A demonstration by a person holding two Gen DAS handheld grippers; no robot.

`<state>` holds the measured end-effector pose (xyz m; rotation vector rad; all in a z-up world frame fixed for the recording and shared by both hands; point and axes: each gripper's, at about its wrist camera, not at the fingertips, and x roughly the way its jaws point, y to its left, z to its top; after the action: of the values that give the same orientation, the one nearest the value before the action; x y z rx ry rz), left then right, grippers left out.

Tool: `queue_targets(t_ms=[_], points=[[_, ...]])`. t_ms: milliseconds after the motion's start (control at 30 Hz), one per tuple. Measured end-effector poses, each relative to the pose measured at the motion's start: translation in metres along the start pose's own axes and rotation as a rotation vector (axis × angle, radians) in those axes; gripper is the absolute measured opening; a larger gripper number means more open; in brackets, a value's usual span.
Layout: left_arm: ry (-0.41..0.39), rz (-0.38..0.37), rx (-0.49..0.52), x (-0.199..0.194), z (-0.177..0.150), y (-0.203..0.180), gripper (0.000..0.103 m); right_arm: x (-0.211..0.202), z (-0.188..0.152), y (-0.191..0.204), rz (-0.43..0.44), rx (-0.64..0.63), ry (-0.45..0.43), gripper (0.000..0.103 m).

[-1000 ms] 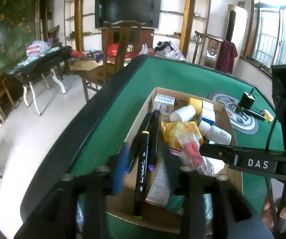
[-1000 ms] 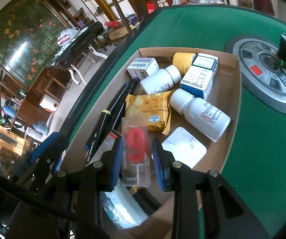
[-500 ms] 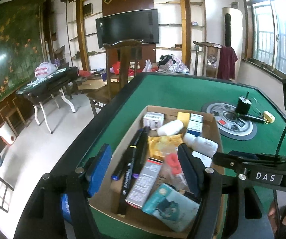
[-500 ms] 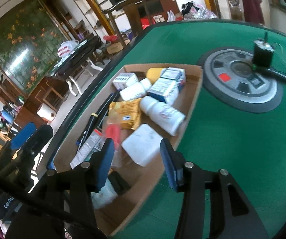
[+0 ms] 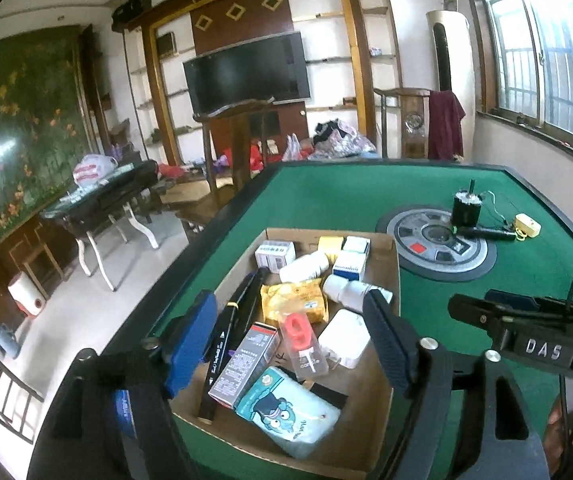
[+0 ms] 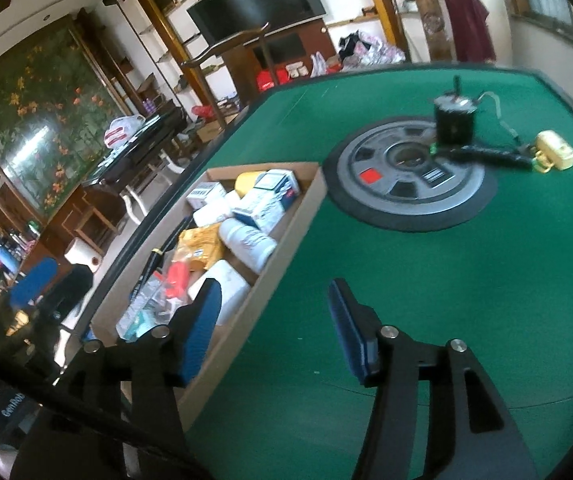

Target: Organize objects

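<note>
A shallow cardboard box (image 5: 394,264) near the desk's (image 6: 406,280) left edge holds markers, white bottles, cartons and a red "9" candle packet (image 5: 301,338). A second ago the right hand-held gripper (image 6: 272,330) clasped that packet; now both it and the left hand-held gripper (image 5: 286,344) have pulled back, their jaws just opened wide and empty. Green felt covers the desk; a cluttered living room lies behind.

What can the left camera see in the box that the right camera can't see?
Only the left wrist view shows the blue cartoon pouch and the grey-and-red carton clearly; in the right one they blur behind the right gripper. Only the right view shows the bare green felt between that gripper's open jaws. Both show the cardboard box, the red number candle, the white bottle and the yellow packet.
</note>
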<state>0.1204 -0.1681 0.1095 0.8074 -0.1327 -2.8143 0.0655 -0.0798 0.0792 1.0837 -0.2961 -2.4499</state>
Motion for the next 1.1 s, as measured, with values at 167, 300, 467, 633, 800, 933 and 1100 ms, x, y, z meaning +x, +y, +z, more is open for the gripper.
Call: queue_targets(t_ms=[167,300,467,633,800,933,1100], points=[[-0.069,0.053,0.019,-0.021,0.001,-0.014,0.082,-0.01,-0.004,-0.006,-0.042,-0.04,-0.039,0.059],[-0.111,0.093,0.028,-0.036,0.003,-0.022,0.094,-0.02,-0.004,-0.011,-0.052,-0.063,-0.071,0.059],[-0.137,0.12,0.003,-0.05,0.012,-0.029,0.101,-0.04,0.006,-0.013,-0.06,-0.117,-0.136,0.066],[-0.103,0.145,-0.036,-0.049,0.019,-0.032,0.101,-0.043,0.026,-0.01,-0.06,-0.161,-0.158,0.073],[-0.045,0.158,-0.084,-0.037,0.023,-0.031,0.101,-0.021,0.038,0.004,-0.068,-0.216,-0.131,0.073],[-0.012,0.183,-0.113,-0.028,0.026,-0.031,0.101,-0.003,0.033,0.017,-0.089,-0.274,-0.109,0.073],[0.04,0.215,-0.145,-0.011,0.028,-0.033,0.101,0.013,0.007,0.012,-0.17,-0.335,-0.146,0.073]])
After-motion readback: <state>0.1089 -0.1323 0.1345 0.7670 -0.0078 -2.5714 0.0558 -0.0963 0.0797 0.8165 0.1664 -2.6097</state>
